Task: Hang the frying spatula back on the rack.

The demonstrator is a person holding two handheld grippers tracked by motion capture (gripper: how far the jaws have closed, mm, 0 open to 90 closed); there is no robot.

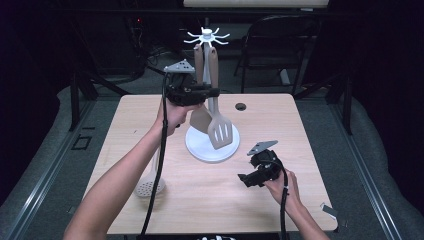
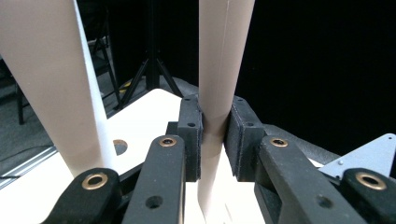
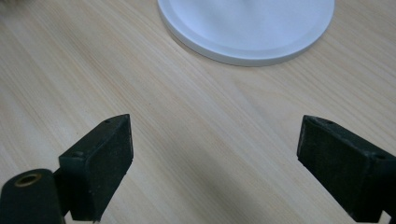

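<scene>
Left hand-held gripper (image 1: 212,92), upper centre of the high view, is clamped on a handle (image 2: 219,70) of a utensil hanging from the rack (image 1: 206,37); right hand-held gripper (image 3: 215,158) sits wide w/ nothing in it, low right, over the table (image 1: 280,120). Risk as I judge it: pulling sideways could drag the rack over, since its base (image 1: 200,147) isn't held. The spatula (image 1: 220,131) just beside could also swing or get knocked off its hook.

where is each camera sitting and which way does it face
High view: above the person's side, looking forward and down on the table; both forearms enter from below, the left gripper raised at the utensil stand, the right gripper low over the table.
Left gripper view: rides the left gripper, looking along its jaws, closed on a beige handle.
Right gripper view: rides the right gripper, looking down past open jaws at the table.
Shared: the stand's white base shows in the high and right gripper views.
</scene>
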